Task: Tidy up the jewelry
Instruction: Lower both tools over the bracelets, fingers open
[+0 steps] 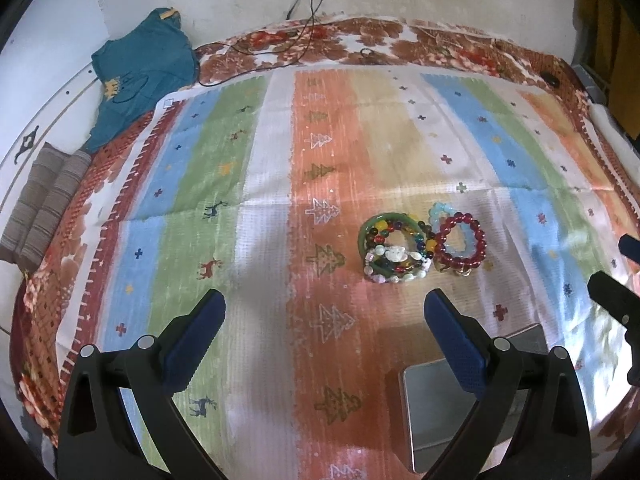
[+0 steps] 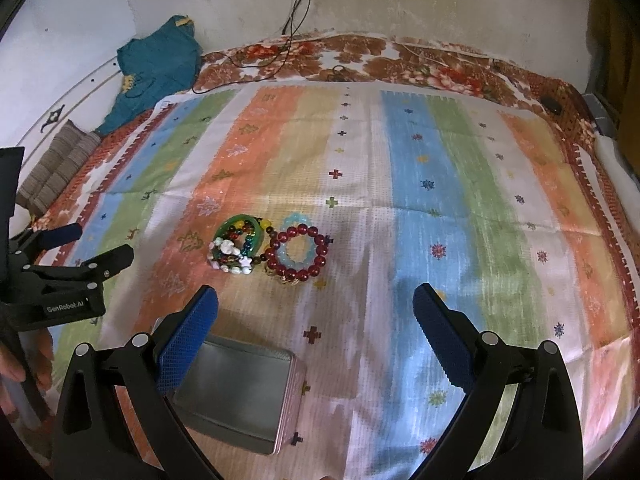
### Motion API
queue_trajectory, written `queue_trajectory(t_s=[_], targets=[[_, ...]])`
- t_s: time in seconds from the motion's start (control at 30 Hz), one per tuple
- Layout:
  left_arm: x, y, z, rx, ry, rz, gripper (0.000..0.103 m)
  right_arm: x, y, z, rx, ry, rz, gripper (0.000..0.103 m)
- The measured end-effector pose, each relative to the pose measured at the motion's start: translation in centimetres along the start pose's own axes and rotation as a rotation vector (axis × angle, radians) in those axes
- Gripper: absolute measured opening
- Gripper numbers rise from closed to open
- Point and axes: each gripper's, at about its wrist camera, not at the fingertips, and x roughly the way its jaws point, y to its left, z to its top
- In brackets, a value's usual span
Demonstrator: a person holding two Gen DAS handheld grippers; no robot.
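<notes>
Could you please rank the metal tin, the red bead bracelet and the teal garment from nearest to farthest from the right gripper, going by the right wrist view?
From the right gripper:
1. Metal tin, just below its left finger.
2. Red bead bracelet, ahead, mid-cloth.
3. Teal garment, far back left by the wall.

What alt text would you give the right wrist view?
A cluster of beaded bracelets lies on a striped cloth, beyond the open right gripper with its blue fingers. A closed metal tin sits near its left finger; the left gripper is at the left edge.
</notes>
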Motion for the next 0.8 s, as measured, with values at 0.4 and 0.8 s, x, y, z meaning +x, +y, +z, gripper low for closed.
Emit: queue_trajectory(t_s=[0.4,0.8], targets=[[3.7,0.3,0.6,0.01,0.045,0.005,0.097,2.5,-0.4,1.1,-0.005,0.025,-0.011,0.099],[6.1,0.3,1.6,0.005,0.058,-0.005,0.097,4.8,-0.4,2.4,-0.012,0.042,-0.028,0.099]])
